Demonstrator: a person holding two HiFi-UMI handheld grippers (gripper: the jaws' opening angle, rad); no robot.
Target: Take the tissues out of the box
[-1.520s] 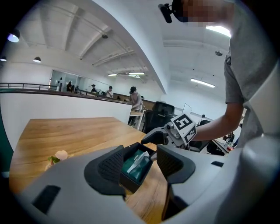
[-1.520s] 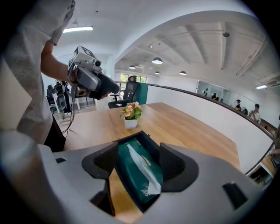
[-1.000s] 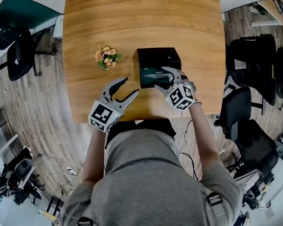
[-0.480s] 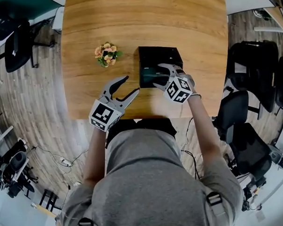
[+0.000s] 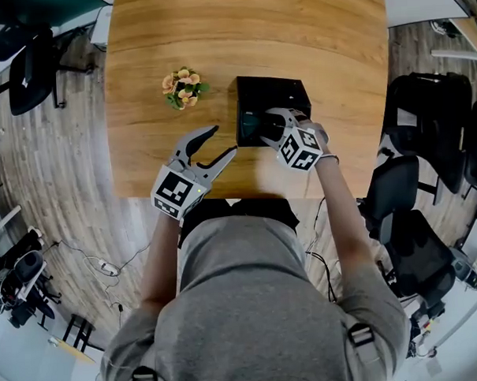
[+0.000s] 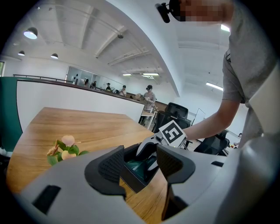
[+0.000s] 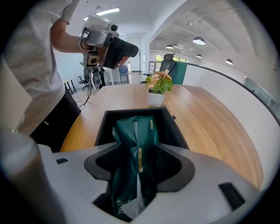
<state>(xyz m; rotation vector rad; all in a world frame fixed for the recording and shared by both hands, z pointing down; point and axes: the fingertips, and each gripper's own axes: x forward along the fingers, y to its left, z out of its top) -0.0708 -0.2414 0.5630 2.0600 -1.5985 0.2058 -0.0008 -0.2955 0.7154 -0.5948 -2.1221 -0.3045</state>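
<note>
On the wooden table (image 5: 240, 36) a crinkled dark green tissue pack (image 7: 131, 131) is seen lying in the open black box (image 7: 101, 127). It is pinched between the jaws of the right gripper (image 7: 138, 159), which have just been closing. The left gripper (image 6: 140, 164) is held open and empty near the box

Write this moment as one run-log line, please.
step: grasp | right gripper: jaws just closed onto green tissue pack inside black box | left gripper: open, empty, over table
</note>
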